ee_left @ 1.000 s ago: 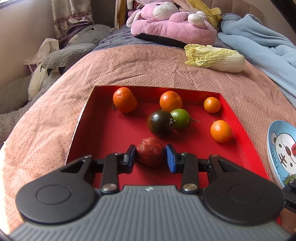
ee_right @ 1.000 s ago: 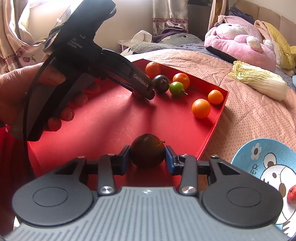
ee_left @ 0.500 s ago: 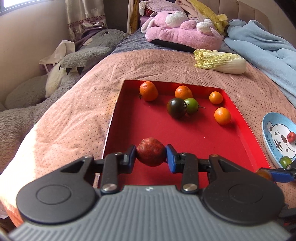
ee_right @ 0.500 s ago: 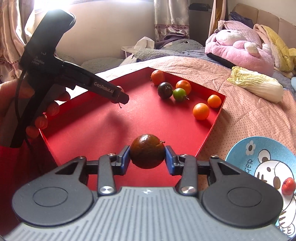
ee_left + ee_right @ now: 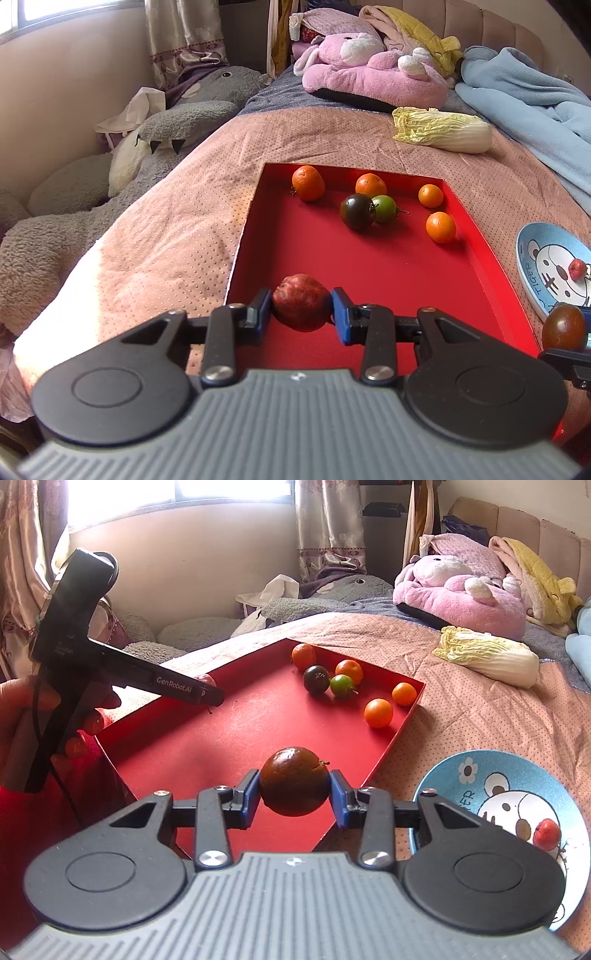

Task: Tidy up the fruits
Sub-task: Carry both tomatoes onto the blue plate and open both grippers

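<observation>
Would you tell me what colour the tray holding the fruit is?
The tray is bright red; the left wrist view shows it best.

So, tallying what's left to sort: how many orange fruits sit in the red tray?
4, all at the red tray's far end: far-left corner, back wall's middle, far-right corner, near the right wall.

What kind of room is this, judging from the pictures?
Most likely a bedroom: a bed with a pink quilt, plush toys by the padded headboard, and curtains at a window.
</observation>
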Demonstrator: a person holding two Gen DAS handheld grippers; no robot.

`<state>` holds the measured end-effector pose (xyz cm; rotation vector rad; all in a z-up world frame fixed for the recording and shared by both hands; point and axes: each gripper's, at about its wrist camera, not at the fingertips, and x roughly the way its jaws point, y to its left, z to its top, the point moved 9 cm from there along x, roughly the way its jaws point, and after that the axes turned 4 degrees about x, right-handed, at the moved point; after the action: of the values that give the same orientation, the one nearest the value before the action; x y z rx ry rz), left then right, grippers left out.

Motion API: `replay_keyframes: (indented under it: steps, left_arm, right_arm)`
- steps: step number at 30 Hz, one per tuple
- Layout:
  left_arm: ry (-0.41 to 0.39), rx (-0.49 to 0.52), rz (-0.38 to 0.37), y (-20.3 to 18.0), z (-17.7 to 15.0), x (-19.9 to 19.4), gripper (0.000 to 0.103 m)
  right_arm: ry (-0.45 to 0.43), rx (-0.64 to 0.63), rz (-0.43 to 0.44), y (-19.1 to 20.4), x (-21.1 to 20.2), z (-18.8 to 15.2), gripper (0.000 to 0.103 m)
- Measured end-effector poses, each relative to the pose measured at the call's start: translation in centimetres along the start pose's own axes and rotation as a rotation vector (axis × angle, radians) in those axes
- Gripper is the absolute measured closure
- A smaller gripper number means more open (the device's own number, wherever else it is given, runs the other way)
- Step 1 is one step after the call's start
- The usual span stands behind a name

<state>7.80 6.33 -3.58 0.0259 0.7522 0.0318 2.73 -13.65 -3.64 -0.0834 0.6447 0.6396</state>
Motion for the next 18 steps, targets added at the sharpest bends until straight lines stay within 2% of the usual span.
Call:
replay_keyframes:
  steps: [5, 10, 18]
  left_arm:
    - [-0.006, 0.01, 0.002, -0.9, 0.2, -0.3, 0.065]
    - [-0.004, 0.02, -0.003, -1.8, 0.3, -0.3, 0.065]
    - [0.003, 0.047, -0.01, -3.7, 0.9, -0.2, 0.065]
  right_arm:
    - [-0.03, 0.029, -0.021, -2.6, -2.4, 0.3, 0.058]
    - [-0.047, 0.031, -0.079, -6.1, -4.7, -0.1, 0.058]
    - [-0.06, 0.093, -0.17, -12.2, -7.0, -2.7, 0.058]
